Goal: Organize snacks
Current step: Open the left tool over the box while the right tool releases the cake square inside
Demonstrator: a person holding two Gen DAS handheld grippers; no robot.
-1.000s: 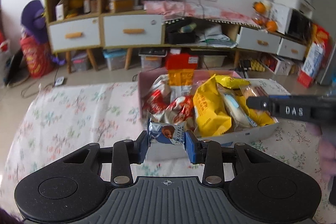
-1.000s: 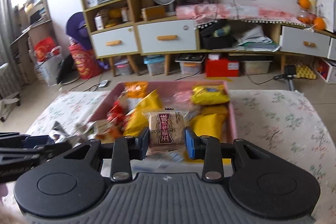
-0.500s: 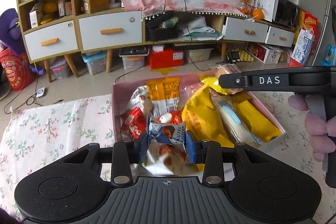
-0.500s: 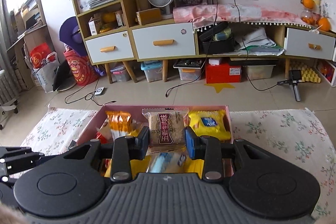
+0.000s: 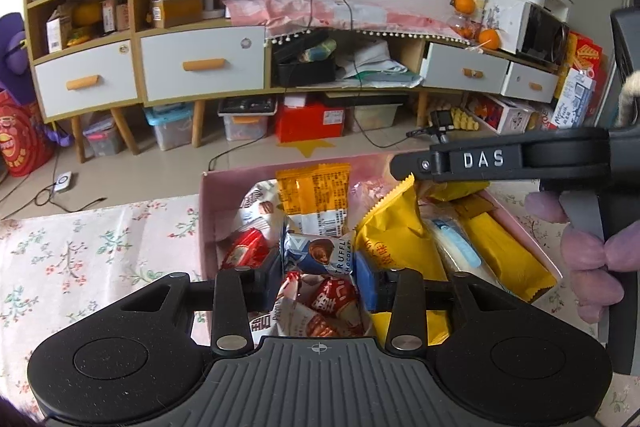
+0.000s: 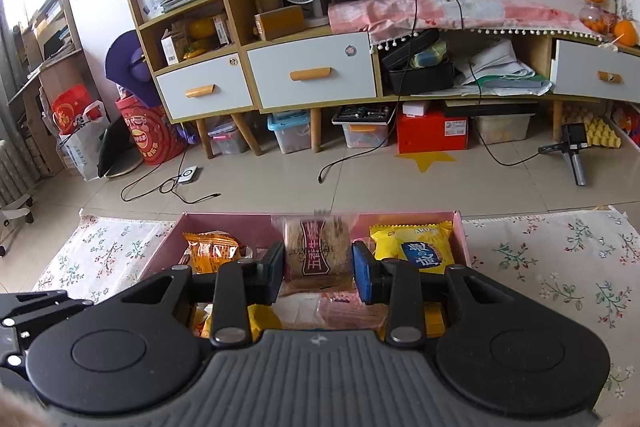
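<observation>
A pink box [image 5: 208,223] full of snack packets sits on a floral tablecloth [image 5: 80,259]. My left gripper [image 5: 320,277] is shut on a blue truffle chocolate packet [image 5: 318,253], held over the box's near left part. My right gripper [image 6: 318,269] is shut on a brown biscuit packet [image 6: 316,251], held over the box's [image 6: 224,219] far side. The right gripper also shows in the left wrist view [image 5: 500,161], above the box's right half. Yellow packets [image 5: 396,239], an orange packet [image 5: 312,187] and red packets [image 5: 244,251] lie in the box.
The tablecloth extends left [image 6: 100,247] and right [image 6: 560,259] of the box. Beyond the table is a tiled floor with cables, then a low cabinet [image 6: 312,79] with drawers, storage bins and a fan.
Both grippers moved further over the box, each still holding its packet. The right gripper is now over the box's far side.
</observation>
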